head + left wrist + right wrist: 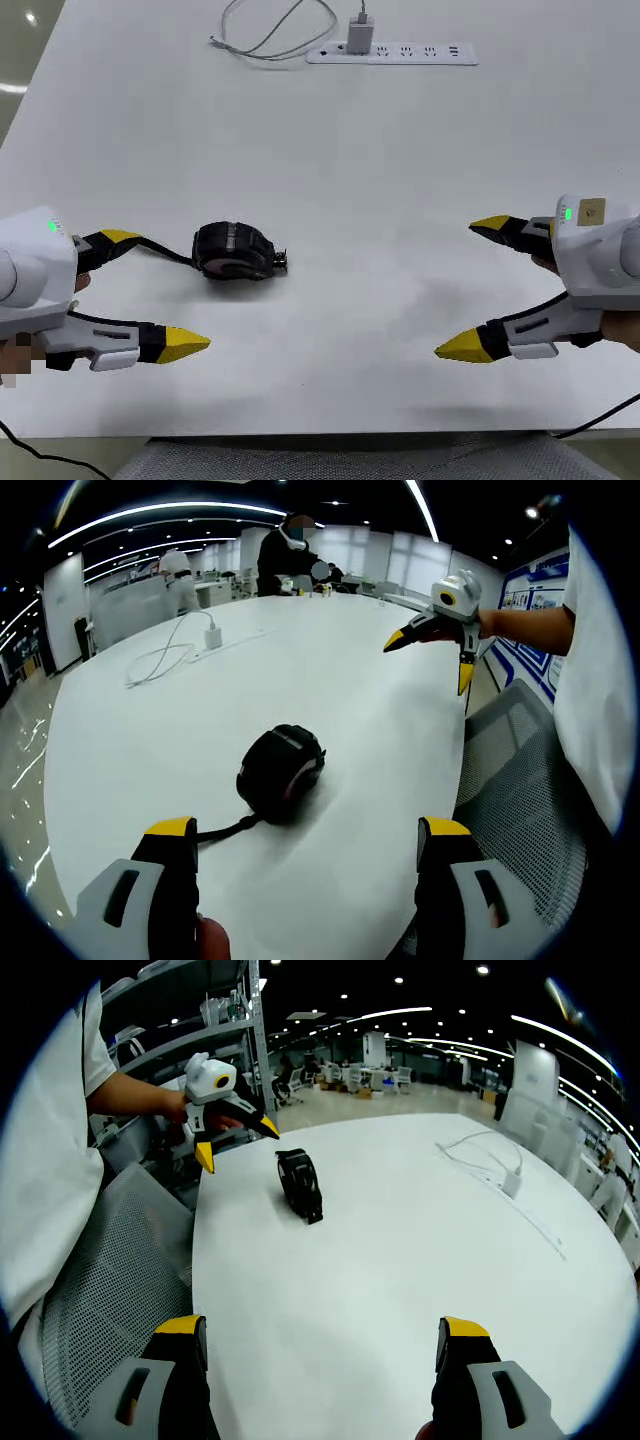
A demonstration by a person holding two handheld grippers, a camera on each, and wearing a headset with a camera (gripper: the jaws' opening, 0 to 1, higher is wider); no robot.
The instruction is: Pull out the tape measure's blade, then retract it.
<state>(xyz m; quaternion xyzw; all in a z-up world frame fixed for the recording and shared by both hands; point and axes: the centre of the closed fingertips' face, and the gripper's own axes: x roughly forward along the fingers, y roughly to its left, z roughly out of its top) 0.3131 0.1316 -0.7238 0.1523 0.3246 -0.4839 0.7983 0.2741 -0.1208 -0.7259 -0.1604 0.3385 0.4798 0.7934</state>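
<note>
We have the tape (235, 251) just off our left gripper (158, 290), hook facing the distant right gripper (462, 288); both gape wide, empty.

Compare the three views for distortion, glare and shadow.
Head view: straight lines, even light, soft shadow under the tape measure. Left gripper view: fisheye bows the table edge, glare on the floor. Right gripper view: same bowing, ceiling lights sharp.

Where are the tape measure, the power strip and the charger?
tape measure (233, 251), head view, middle of its black case.
power strip (420, 53), head view, bare white top.
charger (360, 34), head view, white body.
</note>
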